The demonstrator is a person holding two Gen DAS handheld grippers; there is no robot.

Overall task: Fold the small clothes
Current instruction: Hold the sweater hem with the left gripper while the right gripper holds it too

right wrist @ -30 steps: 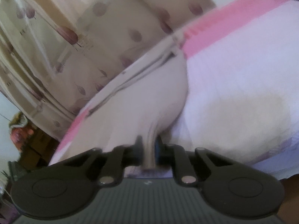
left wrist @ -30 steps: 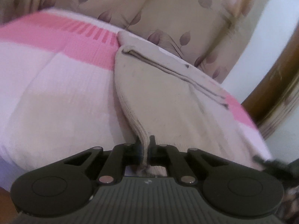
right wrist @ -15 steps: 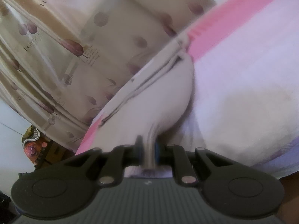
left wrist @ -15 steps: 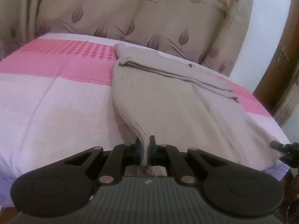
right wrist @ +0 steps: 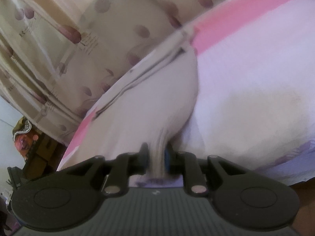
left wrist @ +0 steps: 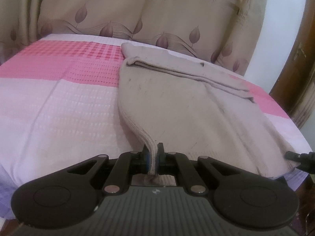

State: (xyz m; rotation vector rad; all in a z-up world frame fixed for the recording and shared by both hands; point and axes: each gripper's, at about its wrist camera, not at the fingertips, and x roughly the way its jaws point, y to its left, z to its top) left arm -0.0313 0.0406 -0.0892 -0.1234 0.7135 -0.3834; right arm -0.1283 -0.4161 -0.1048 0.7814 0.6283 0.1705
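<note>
1. Garment (left wrist: 177,106) first: a beige piece of clothing lies spread on the pink and white bedspread (left wrist: 59,102), running straight ahead of the fingers, its far end folded over in a band.
2. Left gripper (left wrist: 153,160) is clamped on the ribbed near hem, cloth pinched between both pads.
3. Right gripper (right wrist: 156,157) grips another bunch of the garment (right wrist: 149,106), fabric wedged between its fingers; that view is blurred.
4. Curtain (left wrist: 157,15) behind the bed shows leaf prints and the word "love"; the other lettering is too small to read.
5. Right gripper's tip (left wrist: 299,158) pokes in beyond the right finger, at the garment's edge.
</note>
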